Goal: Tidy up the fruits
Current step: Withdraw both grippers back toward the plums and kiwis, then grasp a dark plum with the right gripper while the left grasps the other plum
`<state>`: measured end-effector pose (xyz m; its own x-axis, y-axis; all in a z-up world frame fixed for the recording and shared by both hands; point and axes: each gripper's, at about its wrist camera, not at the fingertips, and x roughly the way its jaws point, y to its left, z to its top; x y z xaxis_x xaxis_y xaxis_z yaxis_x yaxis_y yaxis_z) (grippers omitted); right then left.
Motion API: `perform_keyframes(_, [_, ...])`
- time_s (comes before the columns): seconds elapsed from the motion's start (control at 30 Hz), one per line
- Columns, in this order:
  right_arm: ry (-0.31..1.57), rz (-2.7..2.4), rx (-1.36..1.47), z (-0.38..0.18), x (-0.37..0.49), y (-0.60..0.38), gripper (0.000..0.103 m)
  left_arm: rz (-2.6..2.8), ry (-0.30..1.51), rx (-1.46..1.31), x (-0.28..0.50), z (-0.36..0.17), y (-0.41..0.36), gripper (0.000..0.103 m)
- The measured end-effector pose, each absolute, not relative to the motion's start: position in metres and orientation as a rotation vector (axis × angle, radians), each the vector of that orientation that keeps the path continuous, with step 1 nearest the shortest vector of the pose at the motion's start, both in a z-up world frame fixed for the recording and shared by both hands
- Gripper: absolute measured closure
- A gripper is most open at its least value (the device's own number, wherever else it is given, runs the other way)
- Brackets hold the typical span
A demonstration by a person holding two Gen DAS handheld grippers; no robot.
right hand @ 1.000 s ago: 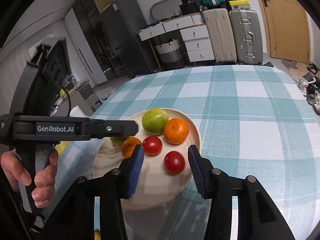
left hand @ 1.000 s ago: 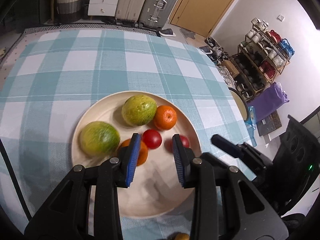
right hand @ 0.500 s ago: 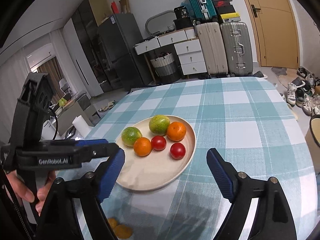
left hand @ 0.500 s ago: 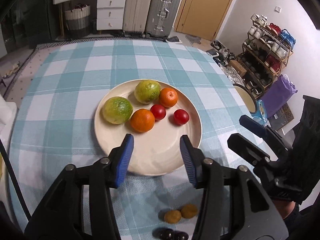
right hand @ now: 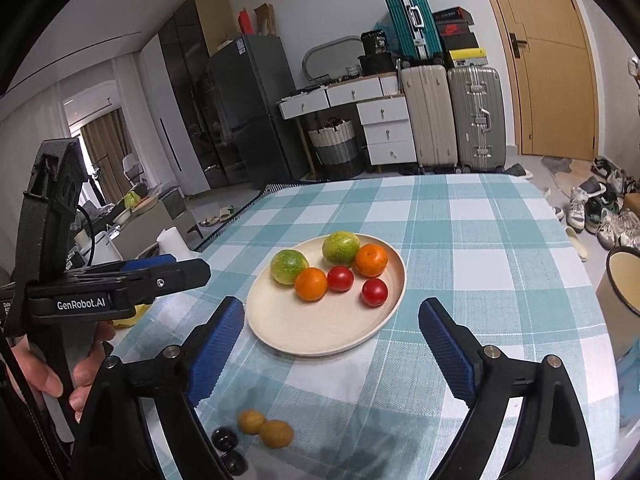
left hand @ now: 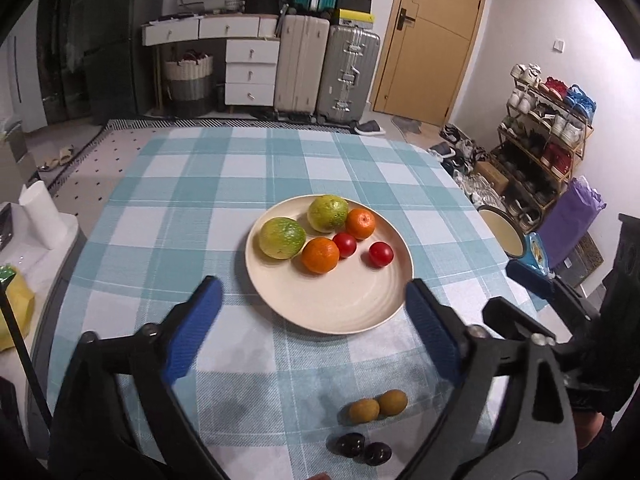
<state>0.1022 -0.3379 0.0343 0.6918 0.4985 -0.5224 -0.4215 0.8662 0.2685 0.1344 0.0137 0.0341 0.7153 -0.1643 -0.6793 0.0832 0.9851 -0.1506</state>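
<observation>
A cream plate [left hand: 340, 308] [right hand: 304, 332] on the checked tablecloth holds two green citrus fruits [left hand: 282, 238], two oranges [left hand: 320, 255] and two red tomatoes [left hand: 381, 254]. Two small brown fruits [left hand: 378, 406] [right hand: 264, 428] and two dark round fruits [left hand: 362, 449] [right hand: 226, 446] lie on the cloth near the front edge. My left gripper [left hand: 312, 324] is open and empty, held above the cloth in front of the plate. My right gripper [right hand: 332, 340] is open and empty, also in front of the plate. The left gripper also shows in the right wrist view [right hand: 160, 268].
A cream enamel mug [right hand: 620, 300] stands at the table's right edge. A white paper roll [left hand: 42, 220] and a yellow bag [left hand: 14, 312] sit left of the table. Suitcases, drawers and a shoe rack stand beyond the table.
Both grippers have pulled back and up from the plate and opened wider. The small brown and dark fruits at the front have come into view.
</observation>
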Motion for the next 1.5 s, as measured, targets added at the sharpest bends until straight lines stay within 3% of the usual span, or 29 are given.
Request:
perform_keyframes(0.4, [0.604,0.556,0.109,0.039,0.064,-0.327,0.004,-0.128,0.711,-0.119,0.084,0.036,0.021,0.001])
perform_keyframes(1.3, [0.828,0.686,0.023,-0.049,0.003,-0.277,0.003,-0.069,0.907,-0.255,0.037,-0.065,0.071,0.001])
perform_keyframes(1.37, [0.840,0.677,0.007,-0.053,0.005,-0.274,0.005,-0.068,0.917,-0.263,0.037,-0.069,0.073,0.001])
perform_keyframes(1.43, [0.846,0.682,0.005,-0.055,0.006,-0.272,0.025,-0.067,0.919,-0.266,0.037,-0.071,0.075,0.001])
perform_keyframes(1.5, [0.872,0.679,-0.008,-0.060,0.009,-0.268,0.027,-0.064,0.914,-0.270,0.037,-0.071,0.077,0.001])
